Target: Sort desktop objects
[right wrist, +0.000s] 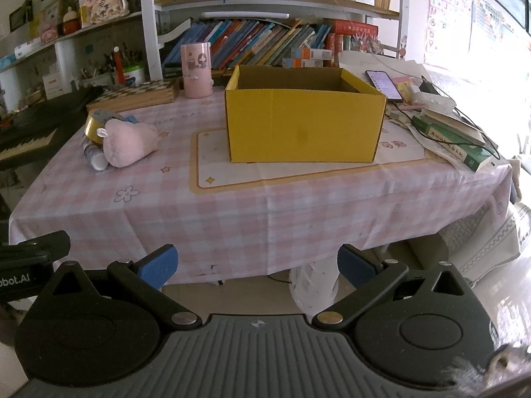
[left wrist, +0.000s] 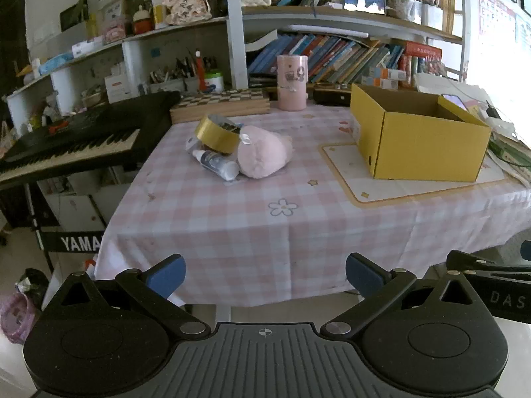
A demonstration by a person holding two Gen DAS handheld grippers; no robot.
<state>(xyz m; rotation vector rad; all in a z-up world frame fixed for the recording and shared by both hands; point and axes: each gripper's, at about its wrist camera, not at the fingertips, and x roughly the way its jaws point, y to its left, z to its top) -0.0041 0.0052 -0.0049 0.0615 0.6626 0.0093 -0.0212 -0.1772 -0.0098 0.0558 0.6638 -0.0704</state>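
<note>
Left tongs (left wrist: 265, 277): my nearest item; blue pads spread fully apart, nothing between them, held short of the worktop's front edge.
Right tongs (right wrist: 257, 267): pads likewise wide apart and empty, also short of the front edge, angled downward.
Worktop (left wrist: 252, 232): covered by a pink checked cloth that hangs over the front.
Yellow box (right wrist: 303, 126): open top, standing on a cream mat (right wrist: 232, 172) right of centre; its inside is not visible to me.
Gold tape roll (left wrist: 217, 133): left of centre, tilted, leaning on the items beside it.
Pink plush toy (left wrist: 264, 151): lying just right of the tape roll, touching it.
White tube (left wrist: 217, 162): lying under the tape roll, against the plush toy.
Pink canister (left wrist: 292, 82): upright at the rear of the worktop.
Chequered board (left wrist: 220, 102): flat at the rear, left of the canister.
Keyboard (left wrist: 71, 146): on a stand left of the worktop.
</note>
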